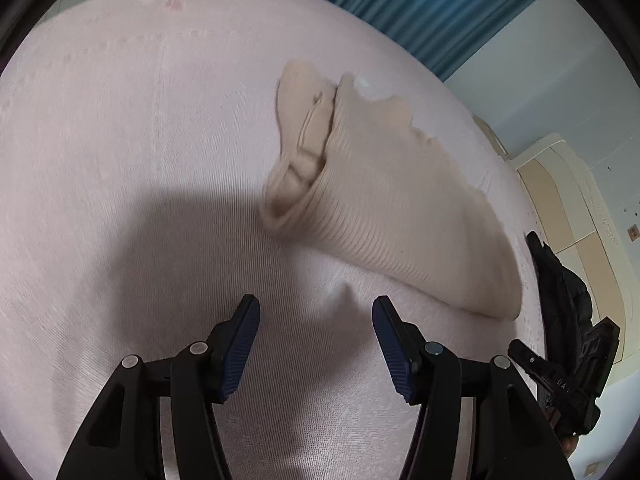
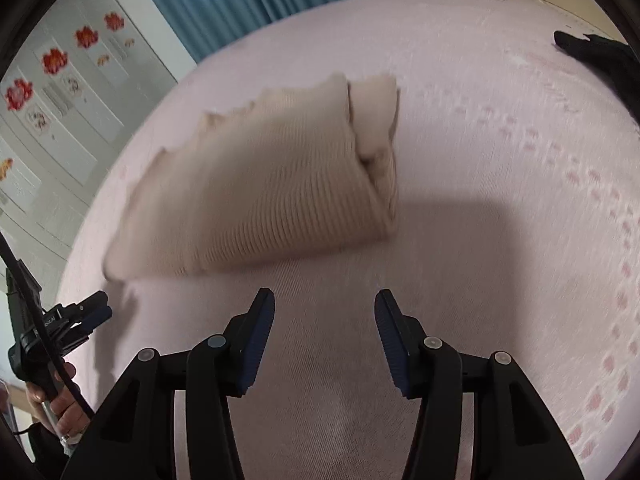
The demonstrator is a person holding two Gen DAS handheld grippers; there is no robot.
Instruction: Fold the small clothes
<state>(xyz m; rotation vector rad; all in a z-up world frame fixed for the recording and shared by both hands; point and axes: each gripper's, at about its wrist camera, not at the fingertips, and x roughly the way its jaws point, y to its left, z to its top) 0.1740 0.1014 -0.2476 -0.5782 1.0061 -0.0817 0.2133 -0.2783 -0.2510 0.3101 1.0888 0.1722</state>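
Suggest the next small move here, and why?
Probably pull both grippers back and move on to the black garment. The beige ribbed garment already lies folded on the pink sheet, while the left gripper and right gripper are both open, holding nothing.

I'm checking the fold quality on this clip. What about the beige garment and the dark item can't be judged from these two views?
- Beige garment: motion blur in both views smears its edges; what kind of garment it is stays unclear.
- Its underside and inner layers: hidden by the folded top layer.
- Black item: cut off by the fisheye edge in the right wrist view; partly behind the right gripper in the left wrist view.
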